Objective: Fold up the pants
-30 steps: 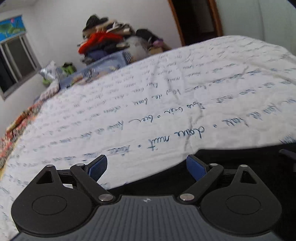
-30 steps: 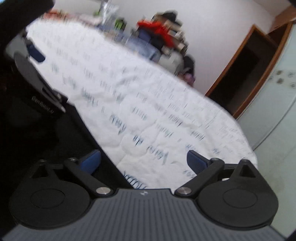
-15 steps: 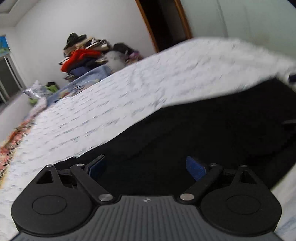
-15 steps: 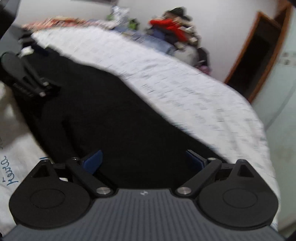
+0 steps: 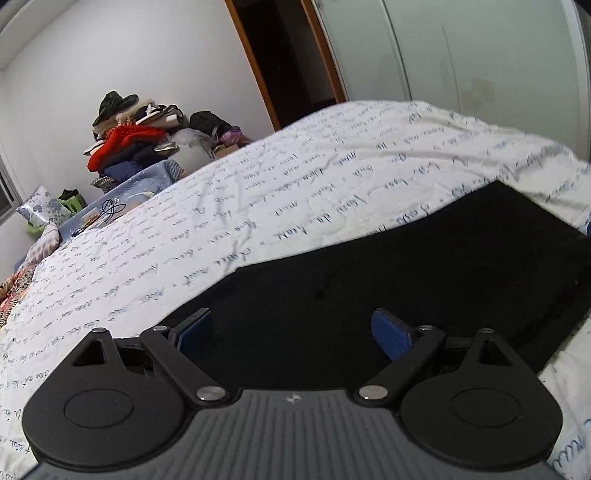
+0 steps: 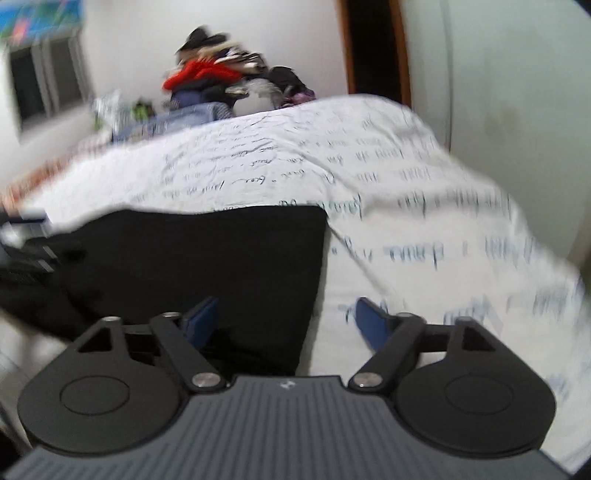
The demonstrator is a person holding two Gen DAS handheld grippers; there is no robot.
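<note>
Black cloth pants (image 6: 207,258) lie flat on our white script-printed bedsheet (image 5: 295,192), long axis crosswise — right gripper (image 6: 284,321), jaws just narrowing yet unclenched, straddles their right-hand edge; left gripper (image 5: 291,328) gapes empty over mid-cloth.

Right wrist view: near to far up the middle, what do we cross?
Right tool → black pants → white bedsheet with handwriting print → heap of clothes → white wall.

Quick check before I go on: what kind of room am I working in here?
Most likely a bedroom at home. The black pants lie on a bed with a script-printed sheet, a heap of clothes sits beyond it, and a wardrobe-like door stands behind.
</note>
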